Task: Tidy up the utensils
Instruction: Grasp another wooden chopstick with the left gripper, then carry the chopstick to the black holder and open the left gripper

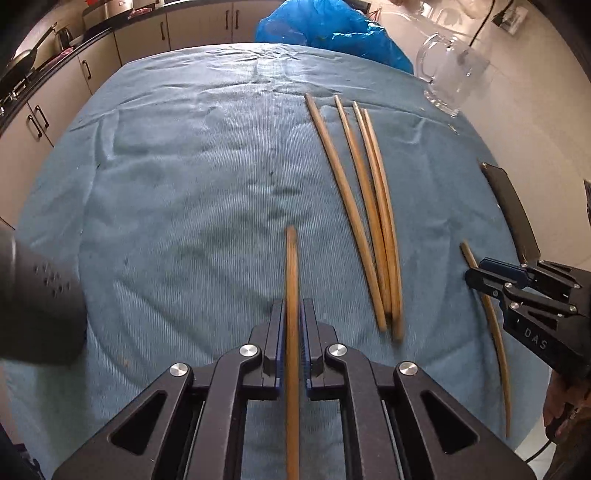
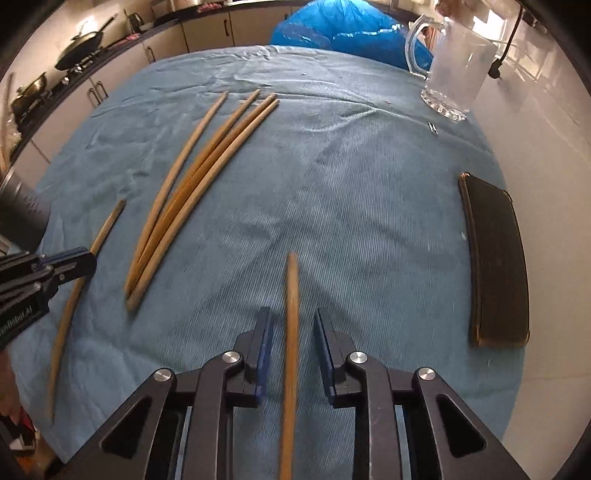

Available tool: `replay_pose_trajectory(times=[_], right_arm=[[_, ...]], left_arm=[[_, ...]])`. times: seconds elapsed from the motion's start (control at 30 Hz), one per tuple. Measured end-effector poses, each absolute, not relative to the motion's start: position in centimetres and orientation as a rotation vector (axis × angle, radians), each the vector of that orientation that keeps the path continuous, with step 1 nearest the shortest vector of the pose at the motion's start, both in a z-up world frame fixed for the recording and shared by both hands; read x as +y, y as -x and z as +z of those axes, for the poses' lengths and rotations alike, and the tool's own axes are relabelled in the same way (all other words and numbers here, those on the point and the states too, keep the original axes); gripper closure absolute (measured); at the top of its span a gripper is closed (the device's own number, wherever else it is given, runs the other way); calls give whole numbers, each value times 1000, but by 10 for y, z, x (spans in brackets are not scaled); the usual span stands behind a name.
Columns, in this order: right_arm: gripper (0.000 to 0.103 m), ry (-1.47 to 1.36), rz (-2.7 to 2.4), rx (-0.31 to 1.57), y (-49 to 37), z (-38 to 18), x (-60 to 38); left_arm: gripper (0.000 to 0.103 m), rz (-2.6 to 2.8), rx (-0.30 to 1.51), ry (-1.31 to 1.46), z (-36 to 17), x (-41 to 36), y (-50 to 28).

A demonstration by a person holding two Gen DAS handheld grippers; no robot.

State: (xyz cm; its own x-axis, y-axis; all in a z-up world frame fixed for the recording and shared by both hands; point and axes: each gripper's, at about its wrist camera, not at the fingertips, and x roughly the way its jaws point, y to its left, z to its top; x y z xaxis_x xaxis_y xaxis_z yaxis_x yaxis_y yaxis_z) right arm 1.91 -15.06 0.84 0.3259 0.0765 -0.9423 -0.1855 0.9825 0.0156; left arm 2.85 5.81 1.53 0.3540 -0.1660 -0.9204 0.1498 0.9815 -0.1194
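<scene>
My left gripper [image 1: 292,332] is clenched on one chopstick [image 1: 291,295]. My right gripper [image 2: 291,347] is released around another chopstick [image 2: 291,332], pads apart from it. Four loose chopsticks [image 1: 365,206] lie on the blue-clothed bench [image 1: 177,177], glass mug [image 1: 448,74] at the far edge, kitchen cabinets [image 1: 199,26] behind.
</scene>
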Motion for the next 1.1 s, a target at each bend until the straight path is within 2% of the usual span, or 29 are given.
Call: replay_pose_trajectory(times=[0.27, 0.43, 0.57, 1.1], right_arm=[[83, 157, 137, 1310, -43, 8, -138], [95, 164, 143, 1293, -39, 8, -132], [96, 138, 148, 1257, -31, 10, -132], [96, -19, 221, 807, 72, 129, -144]], left_arm=[[95, -209, 1213, -68, 16, 43, -53], [96, -230, 1215, -56, 15, 46, -58], [97, -218, 1167, -16, 22, 59, -43], [97, -289, 795, 138, 133, 109, 77]])
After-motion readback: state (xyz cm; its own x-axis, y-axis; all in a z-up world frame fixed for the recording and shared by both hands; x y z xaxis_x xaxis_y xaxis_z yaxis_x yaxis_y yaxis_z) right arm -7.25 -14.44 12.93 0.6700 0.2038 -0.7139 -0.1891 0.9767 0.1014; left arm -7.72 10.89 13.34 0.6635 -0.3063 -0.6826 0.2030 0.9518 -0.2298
